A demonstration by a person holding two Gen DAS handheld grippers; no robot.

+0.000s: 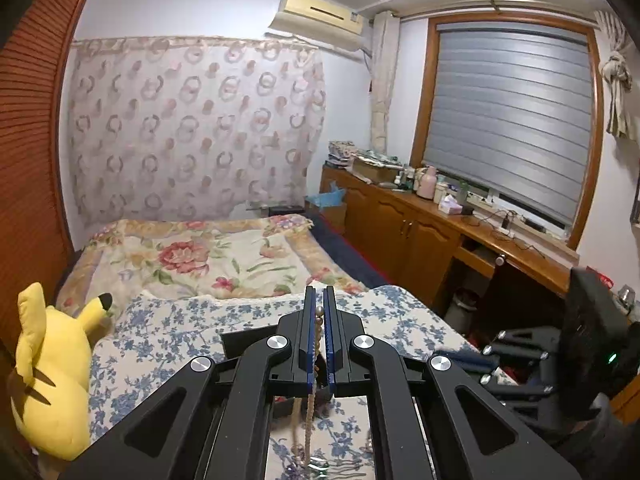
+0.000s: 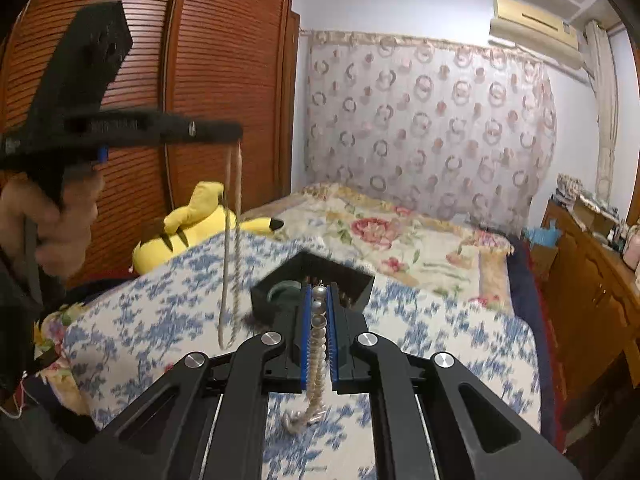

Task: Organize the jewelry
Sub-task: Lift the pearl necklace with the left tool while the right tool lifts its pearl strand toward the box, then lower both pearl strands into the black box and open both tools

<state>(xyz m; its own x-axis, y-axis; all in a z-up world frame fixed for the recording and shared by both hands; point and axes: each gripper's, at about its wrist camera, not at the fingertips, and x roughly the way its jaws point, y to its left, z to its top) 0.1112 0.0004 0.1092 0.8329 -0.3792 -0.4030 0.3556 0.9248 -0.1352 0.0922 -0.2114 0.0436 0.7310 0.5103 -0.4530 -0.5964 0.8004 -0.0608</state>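
Note:
My left gripper [image 1: 319,294] is shut on a beige bead necklace [image 1: 318,336], whose strands hang down below the jaws. In the right wrist view the left gripper [image 2: 236,132] is raised at the upper left and the necklace [image 2: 232,240] dangles from it in a long loop above the bed. My right gripper [image 2: 319,290] is shut on a pearl necklace [image 2: 319,332] with its end hanging under the jaws. A black jewelry box [image 2: 360,280] holding a green bangle [image 2: 282,292] lies on the blue floral cloth just beyond the right fingertips.
A bed with a blue floral cover [image 2: 160,312] and a rose quilt [image 1: 208,256]. A yellow plush toy [image 1: 52,364] sits at the left. Wooden cabinets [image 1: 420,236] with clutter stand on the right. A wooden wardrobe [image 2: 224,80] stands on the left. More jewelry [image 1: 316,464] lies below the left gripper.

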